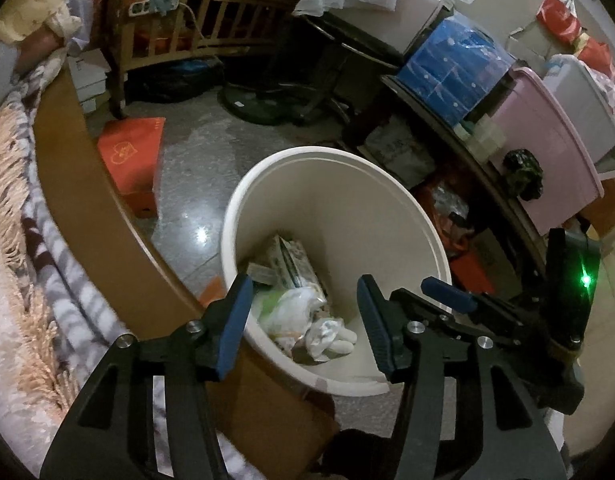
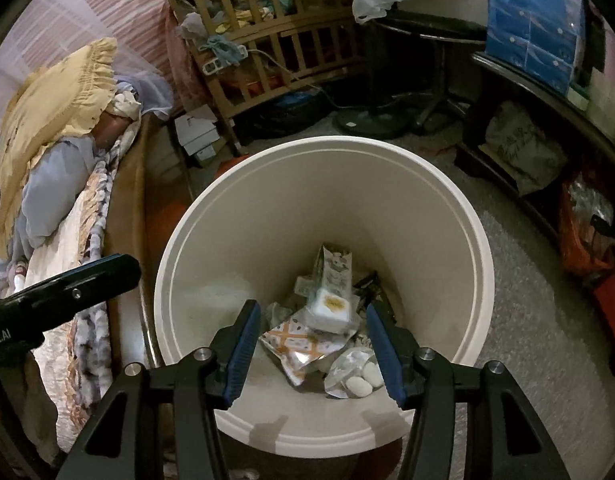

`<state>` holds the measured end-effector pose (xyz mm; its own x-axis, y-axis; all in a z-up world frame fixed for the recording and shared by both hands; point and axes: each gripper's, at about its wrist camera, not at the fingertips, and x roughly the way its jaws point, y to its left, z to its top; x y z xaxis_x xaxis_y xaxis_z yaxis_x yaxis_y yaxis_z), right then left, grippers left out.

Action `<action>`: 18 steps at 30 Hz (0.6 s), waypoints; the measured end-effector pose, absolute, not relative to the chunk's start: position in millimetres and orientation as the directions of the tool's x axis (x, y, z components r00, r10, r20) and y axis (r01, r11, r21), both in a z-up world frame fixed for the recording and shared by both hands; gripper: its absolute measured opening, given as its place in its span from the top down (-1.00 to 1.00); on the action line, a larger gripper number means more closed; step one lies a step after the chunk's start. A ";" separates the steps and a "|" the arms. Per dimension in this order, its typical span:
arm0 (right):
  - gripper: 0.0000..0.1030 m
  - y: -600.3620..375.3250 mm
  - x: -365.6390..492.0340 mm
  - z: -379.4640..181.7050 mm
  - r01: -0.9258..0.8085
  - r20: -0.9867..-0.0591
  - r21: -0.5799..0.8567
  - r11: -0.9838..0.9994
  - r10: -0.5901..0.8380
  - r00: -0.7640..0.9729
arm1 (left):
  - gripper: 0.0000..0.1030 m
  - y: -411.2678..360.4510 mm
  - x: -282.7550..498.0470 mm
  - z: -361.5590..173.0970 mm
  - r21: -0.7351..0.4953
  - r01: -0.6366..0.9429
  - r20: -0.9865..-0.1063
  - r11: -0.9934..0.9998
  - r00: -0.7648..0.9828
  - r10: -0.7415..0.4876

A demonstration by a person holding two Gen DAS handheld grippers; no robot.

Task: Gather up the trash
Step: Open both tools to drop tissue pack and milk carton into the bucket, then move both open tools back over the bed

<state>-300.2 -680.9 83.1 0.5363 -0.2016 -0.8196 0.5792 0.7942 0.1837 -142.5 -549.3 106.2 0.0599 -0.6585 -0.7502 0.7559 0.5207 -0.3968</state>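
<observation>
A white round trash bin [image 1: 339,184] stands on the floor beside the bed; it also shows in the right wrist view [image 2: 427,208]. Trash lies in its bottom: crumpled wrappers and a plastic bag [image 1: 295,308], a patterned foil packet [image 2: 303,344], a small white box [image 2: 333,306] and a clear pack with white pieces [image 2: 357,376]. My left gripper [image 1: 305,320] is open and empty above the bin's near rim. My right gripper [image 2: 313,344] is open and empty over the bin's mouth. The right gripper also shows at the right of the left wrist view [image 1: 507,308], and the left gripper at the left of the right wrist view [image 2: 63,292].
A bed with a striped blanket [image 1: 47,240] and wooden side board [image 1: 107,208] lies to the left. An orange box [image 1: 133,160] sits on the floor. A wooden crib [image 2: 275,40], a fan base [image 2: 371,120], and a shelf with blue [image 1: 455,68] and pink [image 1: 547,148] boxes stand behind and right.
</observation>
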 end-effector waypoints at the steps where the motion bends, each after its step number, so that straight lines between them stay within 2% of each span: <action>1: -0.03 -680.1 -299.9 82.7 0.576 -0.819 0.185 0.796 -0.199 0.538 | -0.02 -545.2 -141.9 107.6 -0.391 0.755 -0.750 0.526 0.070 -0.658; 13: -0.06 -645.1 -281.3 89.5 0.479 -0.795 0.211 0.852 -0.136 0.592 | -0.02 -482.7 -126.9 115.7 -0.270 0.733 -0.772 0.624 0.222 -0.596; 18: -0.21 -614.4 -263.2 96.4 0.412 -0.787 0.217 0.885 -0.091 0.610 | -0.02 -440.4 -114.1 115.5 -0.229 0.702 -0.783 0.675 0.279 -0.556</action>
